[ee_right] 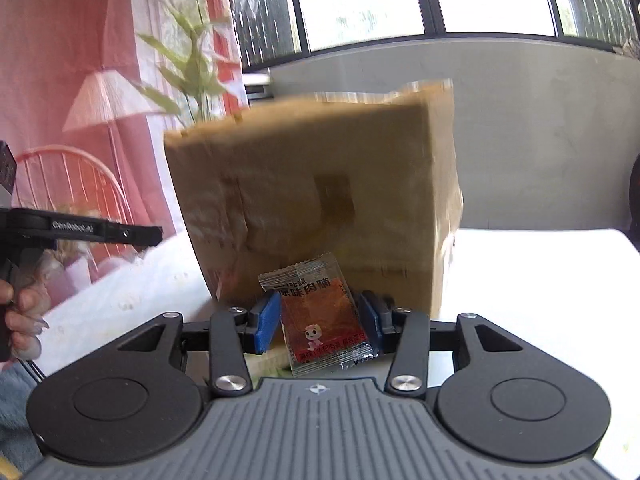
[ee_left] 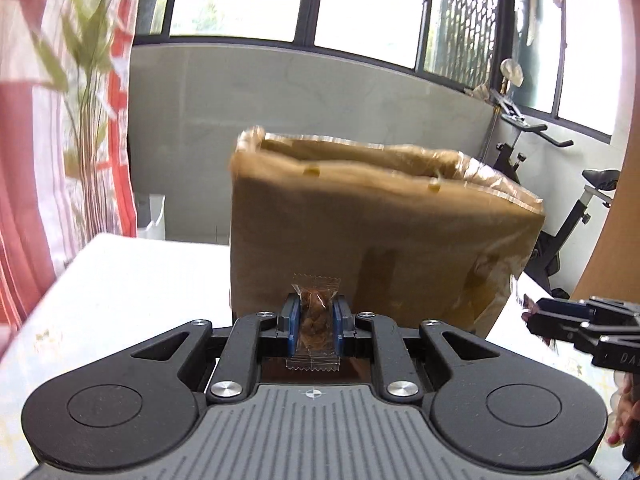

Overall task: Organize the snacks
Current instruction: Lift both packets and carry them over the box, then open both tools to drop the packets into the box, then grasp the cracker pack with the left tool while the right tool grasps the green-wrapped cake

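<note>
Left tool (ee_left: 314,322) pinches clear snack packet (ee_left: 314,320) | right tool (ee_right: 320,320) pinches red jerky packet (ee_right: 324,316) | cardboard box (ee_left: 380,232) ahead on table (ee_left: 132,280)

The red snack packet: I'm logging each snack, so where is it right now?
In the right wrist view, the red snack packet sits low and central between the right gripper's blue fingers, in front of the cardboard box.

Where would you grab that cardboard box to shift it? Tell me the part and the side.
Grip the top rim of the cardboard box, coming down from above. It stands upright on the table with its top open, so the thin taped rim fits between fingers, while its flat sides look too wide. Both grippers are full: left gripper and right gripper each hold a snack packet.
</note>
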